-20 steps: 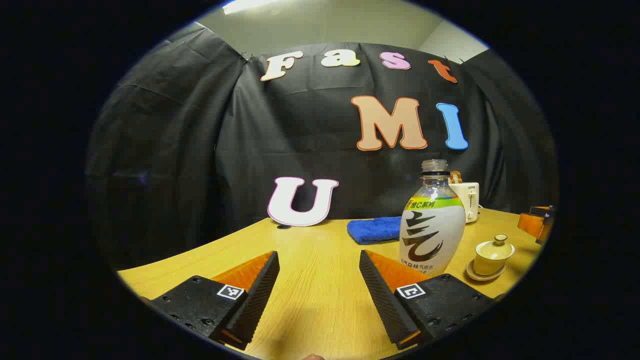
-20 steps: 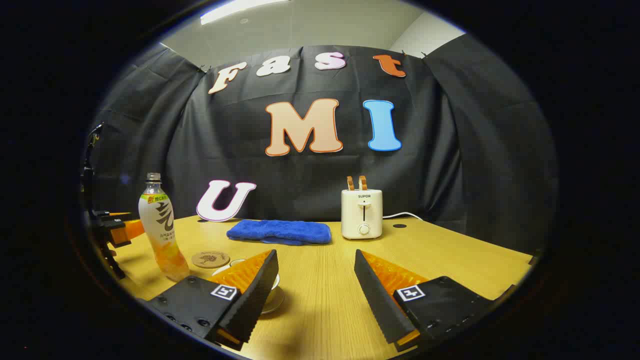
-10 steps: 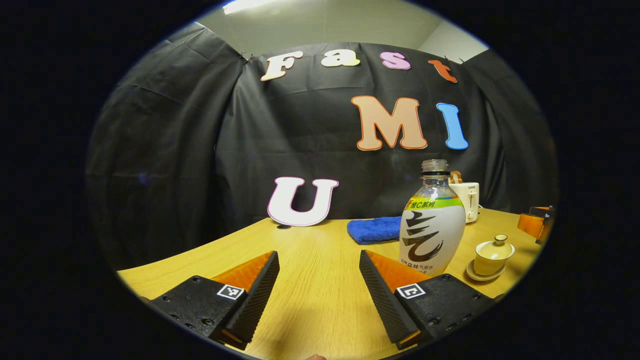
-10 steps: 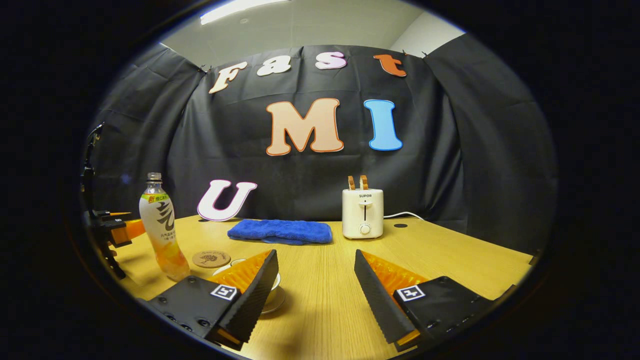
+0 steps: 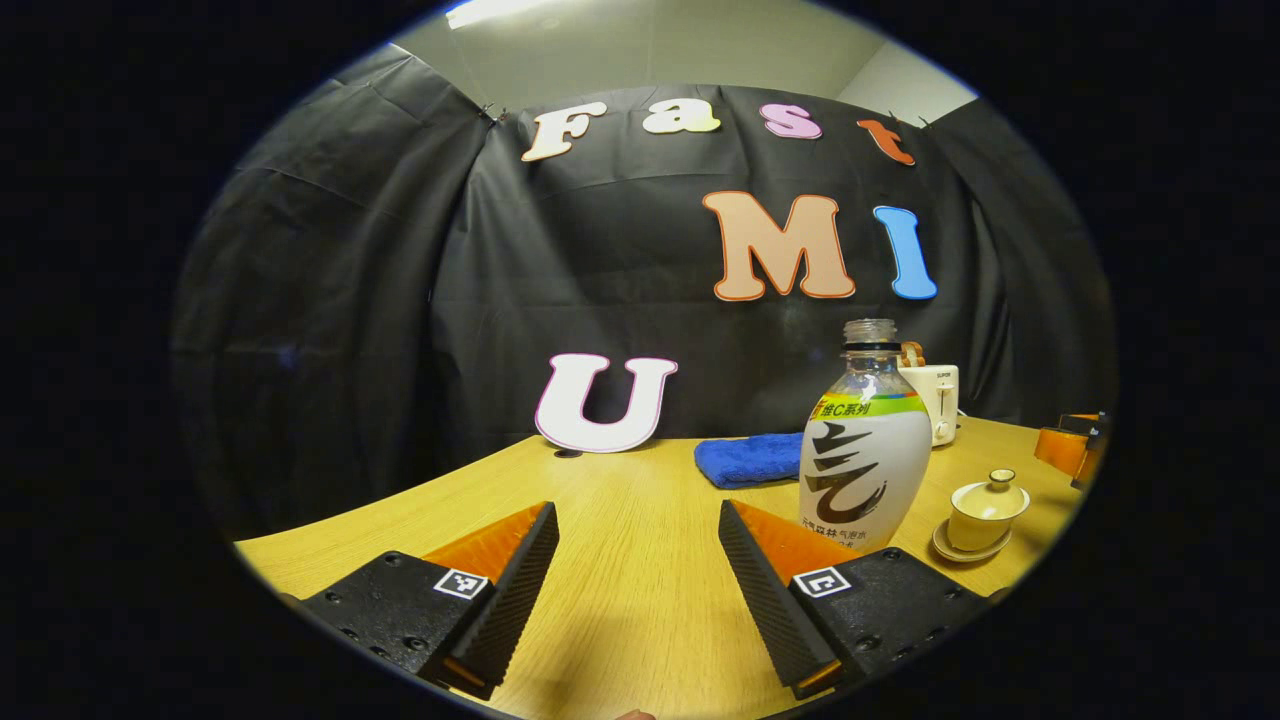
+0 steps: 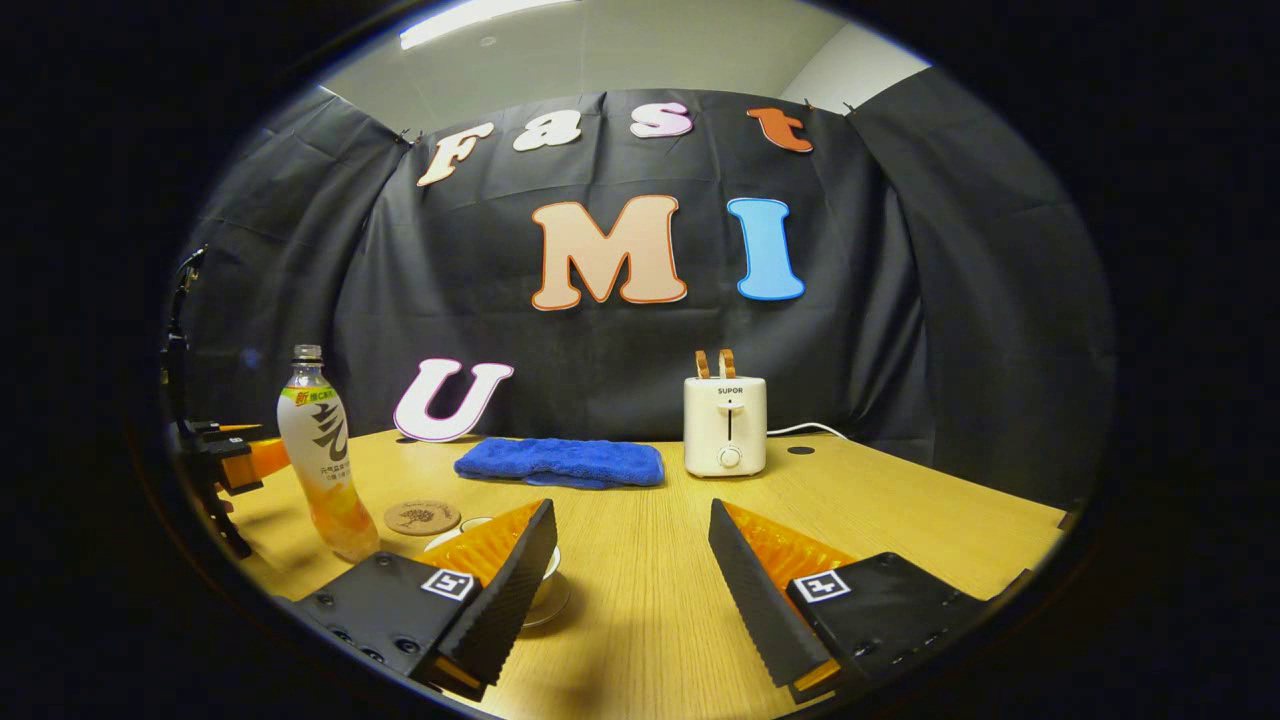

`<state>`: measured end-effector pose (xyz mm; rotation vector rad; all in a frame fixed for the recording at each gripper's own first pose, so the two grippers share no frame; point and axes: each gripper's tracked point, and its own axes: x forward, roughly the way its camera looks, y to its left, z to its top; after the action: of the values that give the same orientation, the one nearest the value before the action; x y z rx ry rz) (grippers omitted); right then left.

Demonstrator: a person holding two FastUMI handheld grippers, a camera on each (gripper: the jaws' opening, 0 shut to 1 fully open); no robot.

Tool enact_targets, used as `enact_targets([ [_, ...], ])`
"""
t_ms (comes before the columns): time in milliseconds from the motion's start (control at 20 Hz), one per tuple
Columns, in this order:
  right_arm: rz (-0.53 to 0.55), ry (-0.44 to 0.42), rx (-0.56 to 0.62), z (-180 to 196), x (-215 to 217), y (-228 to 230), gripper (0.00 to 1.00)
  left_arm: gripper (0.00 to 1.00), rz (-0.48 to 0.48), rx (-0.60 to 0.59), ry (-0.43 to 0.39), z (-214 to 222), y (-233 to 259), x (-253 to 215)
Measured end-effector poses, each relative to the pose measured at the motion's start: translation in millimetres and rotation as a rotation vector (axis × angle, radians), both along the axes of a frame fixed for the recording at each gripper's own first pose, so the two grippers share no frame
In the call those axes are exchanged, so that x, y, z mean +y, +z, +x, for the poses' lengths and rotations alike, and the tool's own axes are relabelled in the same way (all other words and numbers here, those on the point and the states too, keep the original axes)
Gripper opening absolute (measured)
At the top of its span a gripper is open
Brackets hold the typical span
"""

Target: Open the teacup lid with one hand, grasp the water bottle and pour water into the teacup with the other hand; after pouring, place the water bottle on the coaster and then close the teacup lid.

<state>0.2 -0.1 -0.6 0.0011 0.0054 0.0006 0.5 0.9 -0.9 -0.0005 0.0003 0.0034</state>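
On its saucer point(image 5: 966, 549), lidded teacup point(image 5: 988, 510).

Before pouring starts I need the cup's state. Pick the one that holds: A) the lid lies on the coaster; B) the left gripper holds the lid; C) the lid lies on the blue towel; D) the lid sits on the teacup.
D: in the left gripper view the lid sits on the teacup, and the left gripper is open and empty.
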Motion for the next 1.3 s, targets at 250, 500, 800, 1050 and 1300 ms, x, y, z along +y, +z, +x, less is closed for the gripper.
enact_targets([
  [250, -0.001, 0.009, 0.002, 0.6, 1.9, -0.5, 0.99, 0.94, 0.000, 0.000, 0.005, 0.3, 0.6, 1.2],
  [500, -0.001, 0.008, 0.000, 0.7, 1.2, -0.5, 0.96, 0.95, -0.002, 0.003, 0.017, -0.9, -0.1, 3.3],
  [800, -0.009, 0.025, 0.009, 2.4, 5.4, -1.3, 0.95, 0.94, -0.001, 0.002, 0.017, 0.0, -0.3, 3.3],
  [1050, -0.014, 0.064, -0.015, 6.8, 21.1, 18.2, 0.98, 0.95, 0.000, 0.002, 0.017, 0.1, 0.9, 3.1],
  [1300, -0.042, 0.133, 0.052, 15.6, 45.6, 11.7, 0.95, 0.94, 0.000, 0.002, 0.017, -0.7, 0.2, 3.3],
])
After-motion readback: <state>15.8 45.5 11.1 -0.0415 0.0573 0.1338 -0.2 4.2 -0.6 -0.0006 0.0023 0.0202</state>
